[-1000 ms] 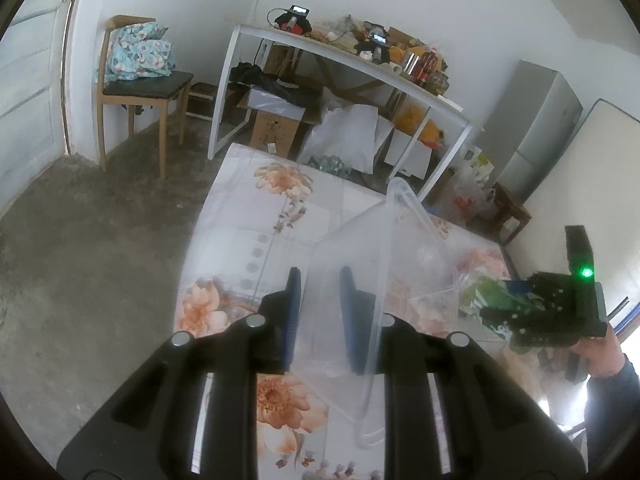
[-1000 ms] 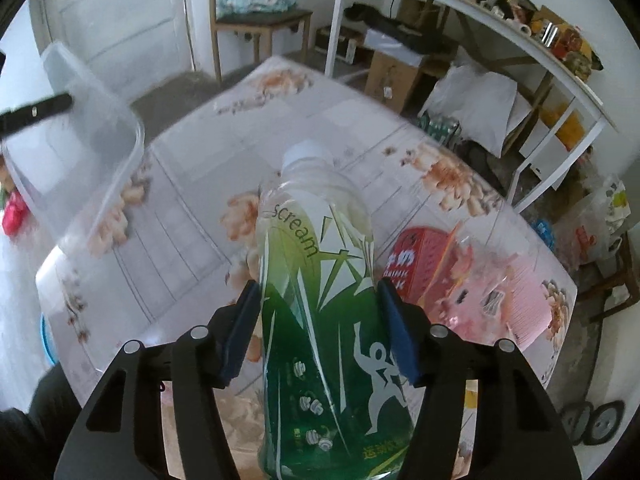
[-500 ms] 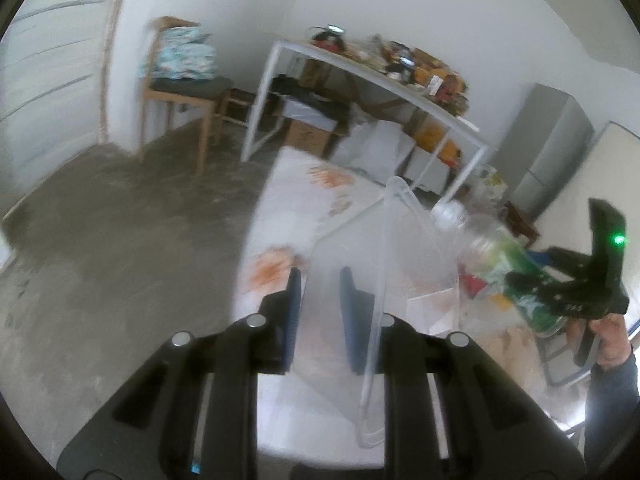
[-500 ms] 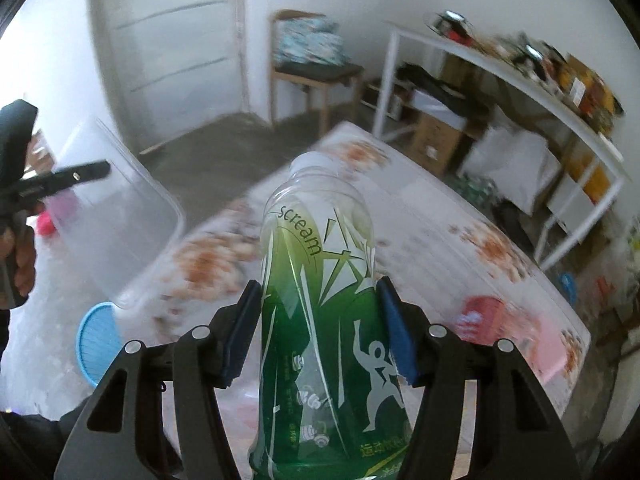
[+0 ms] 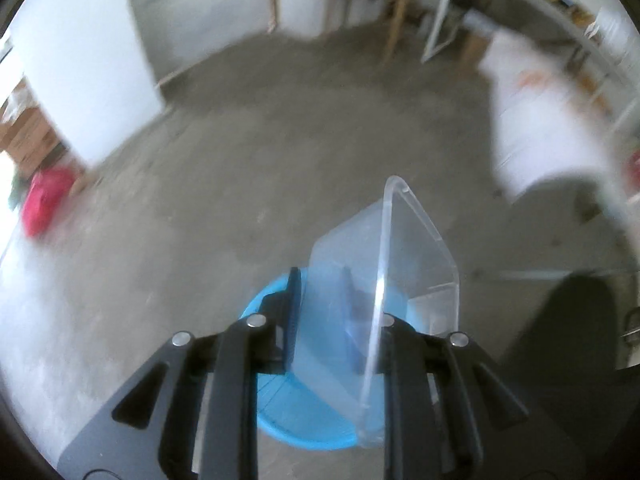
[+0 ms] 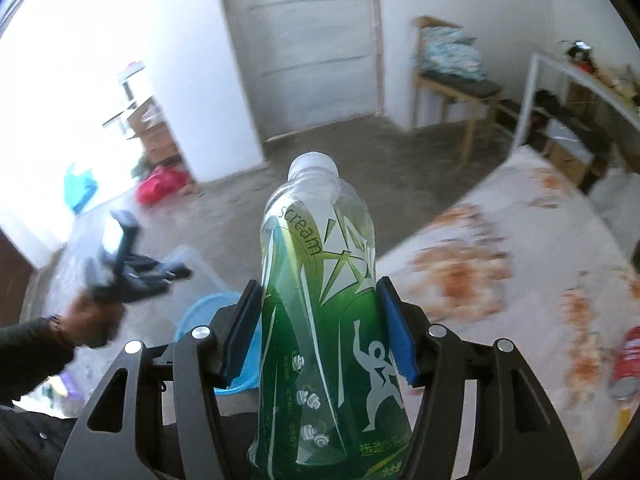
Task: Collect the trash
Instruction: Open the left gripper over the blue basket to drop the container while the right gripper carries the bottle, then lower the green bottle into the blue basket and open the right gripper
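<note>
My left gripper (image 5: 322,312) is shut on a clear plastic container (image 5: 384,280) and holds it tilted over a blue bin (image 5: 296,420) on the concrete floor. My right gripper (image 6: 318,332) is shut on an empty green-labelled plastic bottle (image 6: 320,300), upright between its blue pads. In the right wrist view the left gripper (image 6: 132,268) with the clear container (image 6: 192,264) hangs above the blue bin (image 6: 216,312) at the lower left.
The table with the floral cloth (image 6: 520,260) lies to the right, with a red can (image 6: 628,356) near its edge. A wooden chair (image 6: 448,80), a door (image 6: 316,48) and a red bag (image 6: 160,184) stand further off on the floor.
Both grippers have swung left, away from the table toward the floor. The left gripper has brought the clear container down over the blue bin. The bottle stays gripped.
</note>
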Available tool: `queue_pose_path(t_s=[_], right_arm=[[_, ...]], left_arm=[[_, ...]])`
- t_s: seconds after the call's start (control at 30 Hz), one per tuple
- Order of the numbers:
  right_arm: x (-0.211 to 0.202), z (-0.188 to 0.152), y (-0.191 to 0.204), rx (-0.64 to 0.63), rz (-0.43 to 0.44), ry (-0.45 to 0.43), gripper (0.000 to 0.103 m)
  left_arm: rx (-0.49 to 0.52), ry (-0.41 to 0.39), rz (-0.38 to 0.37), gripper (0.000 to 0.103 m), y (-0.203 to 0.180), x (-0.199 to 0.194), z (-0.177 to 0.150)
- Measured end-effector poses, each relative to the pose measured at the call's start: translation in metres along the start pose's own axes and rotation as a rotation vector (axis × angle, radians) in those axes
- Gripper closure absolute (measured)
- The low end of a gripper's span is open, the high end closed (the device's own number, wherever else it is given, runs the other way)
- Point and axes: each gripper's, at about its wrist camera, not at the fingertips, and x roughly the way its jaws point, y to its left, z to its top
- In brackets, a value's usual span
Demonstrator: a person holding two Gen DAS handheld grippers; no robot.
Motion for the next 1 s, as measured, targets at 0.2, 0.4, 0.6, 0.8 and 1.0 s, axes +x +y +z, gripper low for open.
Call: queue_pose_path(t_s=[0.2, 0.4, 0.6, 0.8, 1.0], right_arm=[[0.052, -0.019, 0.059, -0.019, 0.083, 0.089, 0.046], [0.084, -0.035, 0.09, 0.003, 0.125, 0.154, 0.046], [0.12, -0.042, 0.107, 0.0, 0.13, 0.22, 0.046], [0.159, -0.052, 0.125, -0.013, 0.146, 0.296, 0.046], [0.197, -0.064, 0.146, -0.025, 0.181, 0.365, 0.046]], left_arm=[[-0.028, 0.163, 0.084, 0.085, 0.015, 0.1, -0.051], [-0.005, 0.253, 0.117, 0.085, 0.01, 0.163, -0.082], [-0.003, 0.269, 0.122, 0.045, 0.013, 0.181, -0.086], [-0.082, 0.203, 0.09, 0.04, 0.057, 0.164, -0.091], [-0.222, 0.043, 0.064, 0.039, 0.102, 0.099, -0.095]])
